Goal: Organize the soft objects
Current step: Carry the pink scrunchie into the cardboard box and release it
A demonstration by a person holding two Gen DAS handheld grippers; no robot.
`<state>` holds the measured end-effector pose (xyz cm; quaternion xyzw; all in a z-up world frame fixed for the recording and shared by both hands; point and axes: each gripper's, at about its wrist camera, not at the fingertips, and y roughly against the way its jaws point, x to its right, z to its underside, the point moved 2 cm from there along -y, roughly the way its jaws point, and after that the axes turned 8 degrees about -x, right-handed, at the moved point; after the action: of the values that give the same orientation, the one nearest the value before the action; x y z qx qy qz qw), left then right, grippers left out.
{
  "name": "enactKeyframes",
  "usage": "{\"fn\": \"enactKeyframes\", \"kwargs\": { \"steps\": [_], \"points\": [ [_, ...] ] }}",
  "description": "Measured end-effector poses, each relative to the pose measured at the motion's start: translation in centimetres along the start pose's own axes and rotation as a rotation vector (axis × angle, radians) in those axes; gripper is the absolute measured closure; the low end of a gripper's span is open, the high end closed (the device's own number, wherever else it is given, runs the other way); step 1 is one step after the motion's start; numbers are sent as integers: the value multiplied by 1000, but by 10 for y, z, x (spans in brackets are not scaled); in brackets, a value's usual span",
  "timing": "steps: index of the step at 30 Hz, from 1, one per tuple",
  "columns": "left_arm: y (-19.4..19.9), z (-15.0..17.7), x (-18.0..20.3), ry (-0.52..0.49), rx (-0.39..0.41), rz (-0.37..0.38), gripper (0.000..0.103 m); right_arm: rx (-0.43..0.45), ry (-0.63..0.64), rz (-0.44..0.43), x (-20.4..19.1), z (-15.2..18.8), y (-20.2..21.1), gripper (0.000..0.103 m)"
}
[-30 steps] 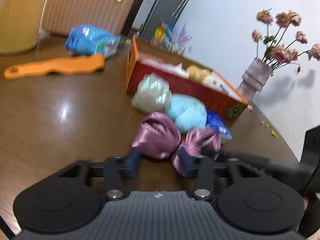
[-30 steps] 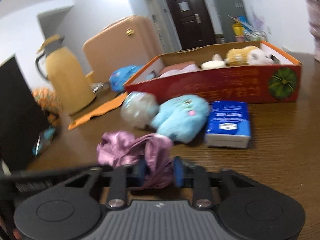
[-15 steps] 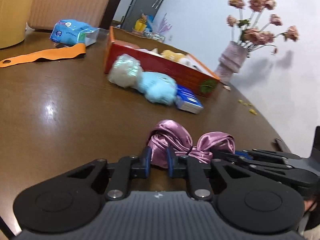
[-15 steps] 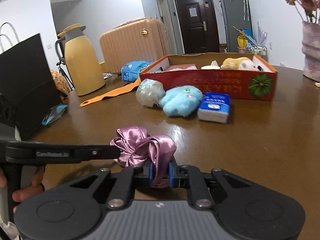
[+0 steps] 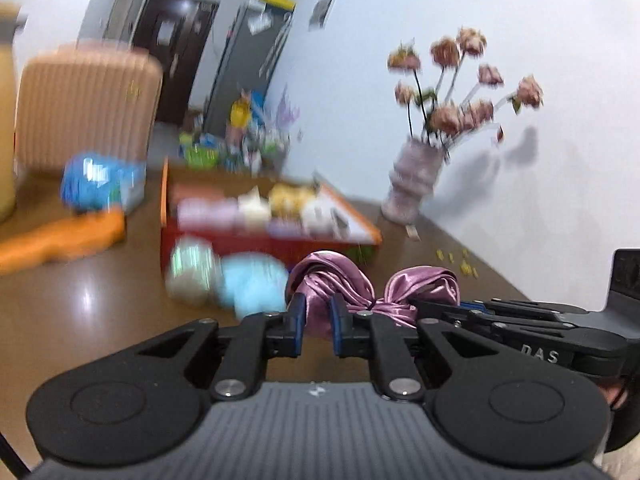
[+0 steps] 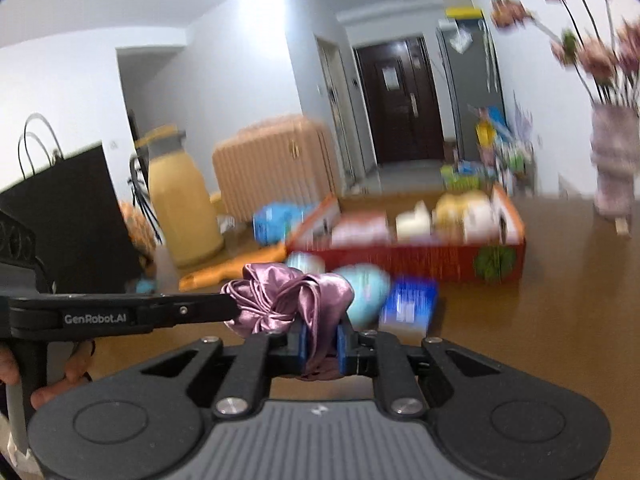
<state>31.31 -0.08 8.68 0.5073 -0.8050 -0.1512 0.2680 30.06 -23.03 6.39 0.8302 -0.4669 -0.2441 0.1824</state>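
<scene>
Looking along the left hand-held gripper [image 5: 317, 320], its two blue-padded fingers are closed on one end of a single pink satin scrunchie [image 5: 332, 280]. The right hand-held gripper [image 5: 464, 306] reaches in from three o'clock, pinching the other end. At eleven o'clock on the brown bench [image 5: 80, 308], blurred, lie one pale bundle [image 5: 192, 276], one blue plush [image 5: 254, 282] and one red box [image 5: 264, 220] of soft things; one vase of flowers [image 5: 416, 184] stands at one o'clock.

From the right wrist, the right hand-held gripper [image 6: 321, 340] clamps the scrunchie [image 6: 288, 300], with the left hand-held gripper [image 6: 230, 308] entering from nine o'clock. At one o'clock sit the blue plush [image 6: 368, 288], one blue packet [image 6: 408, 306] and the box [image 6: 420, 260].
</scene>
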Motion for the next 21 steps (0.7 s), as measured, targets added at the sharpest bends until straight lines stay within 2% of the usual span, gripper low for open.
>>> {"fn": "enactKeyframes", "kwargs": {
  "steps": [2, 5, 8, 10, 13, 15, 17, 21],
  "points": [
    [-11, -30, -4, -41, 39, -39, 89, 34, 49, -6, 2, -31, -12, 90],
    [-43, -74, -29, -32, 32, -80, 89, 29, 88, -12, 14, -82, -53, 90],
    [-87, -96, -58, -15, -22, -160, 89, -53, 63, -39, 35, -120, -119, 90],
    [-119, -103, -71, -50, -56, -245, 89, -125, 33, -53, 47, -135, -165, 90],
    [-154, -103, -88, -60, -119, -301, 87, -215, 9, -49, 61, -142, -226, 90],
    [-164, -98, -95, -66, -158, -293, 79, -293, -24, -64, 71, -140, -261, 89],
    [-159, -92, -97, -97, -130, -274, 69, -353, -49, -94, 75, -131, -280, 89],
    [-146, -94, -99, -108, -107, -260, 63, -382, -10, -59, 69, -117, -292, 78]
  ]
}}
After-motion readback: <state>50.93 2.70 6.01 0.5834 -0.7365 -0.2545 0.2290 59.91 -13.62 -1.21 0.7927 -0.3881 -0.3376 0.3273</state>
